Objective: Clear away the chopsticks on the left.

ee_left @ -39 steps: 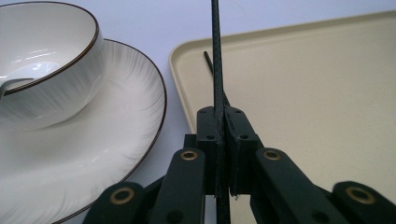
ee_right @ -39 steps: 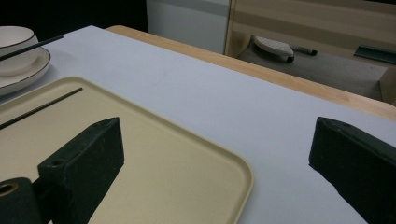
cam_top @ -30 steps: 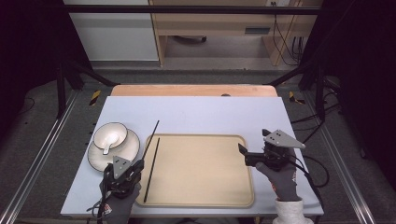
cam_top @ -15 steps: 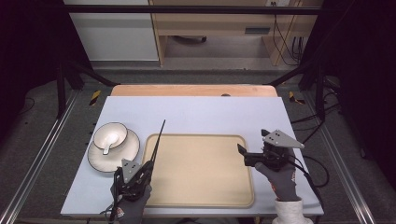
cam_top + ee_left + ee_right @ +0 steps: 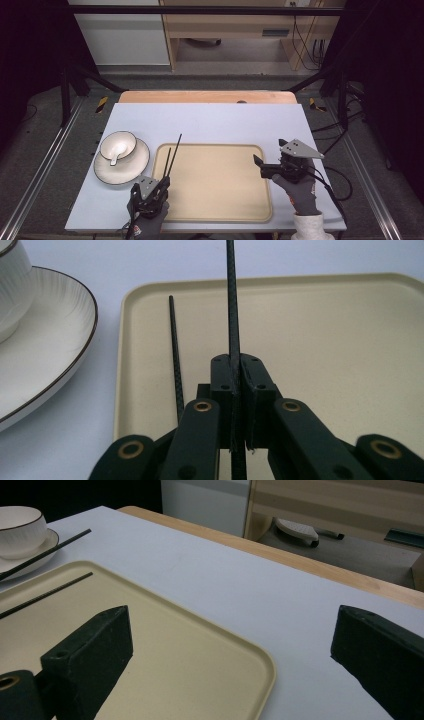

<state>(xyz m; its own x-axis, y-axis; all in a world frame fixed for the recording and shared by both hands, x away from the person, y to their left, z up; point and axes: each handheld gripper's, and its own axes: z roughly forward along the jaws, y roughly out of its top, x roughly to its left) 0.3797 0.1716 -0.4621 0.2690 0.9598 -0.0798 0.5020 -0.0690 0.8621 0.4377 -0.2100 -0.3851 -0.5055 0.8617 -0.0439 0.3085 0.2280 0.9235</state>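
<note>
A beige tray (image 5: 215, 200) lies mid-table. One black chopstick (image 5: 167, 159) rests on its left part, also seen as the lying chopstick (image 5: 175, 355). My left gripper (image 5: 160, 185) hovers at the tray's front-left corner, shut on a second chopstick (image 5: 176, 149) that points away over the tray's far-left corner. In the left gripper view the pads clamp that held chopstick (image 5: 231, 315) at the left gripper (image 5: 233, 365). My right gripper (image 5: 268, 152) stands open over the tray's right edge, nothing between its jaws; the right gripper (image 5: 235, 655) looks across the tray (image 5: 150, 645).
A white bowl (image 5: 118, 145) with a spoon sits on a dark-rimmed plate (image 5: 125, 167) left of the tray. The plate (image 5: 45, 340) lies close beside the tray's left rim. A wooden strip borders the table's far edge (image 5: 205, 96).
My left gripper has moved right and slightly down with its chopstick, from beside the tray to over its front-left corner. The right gripper stayed put.
</note>
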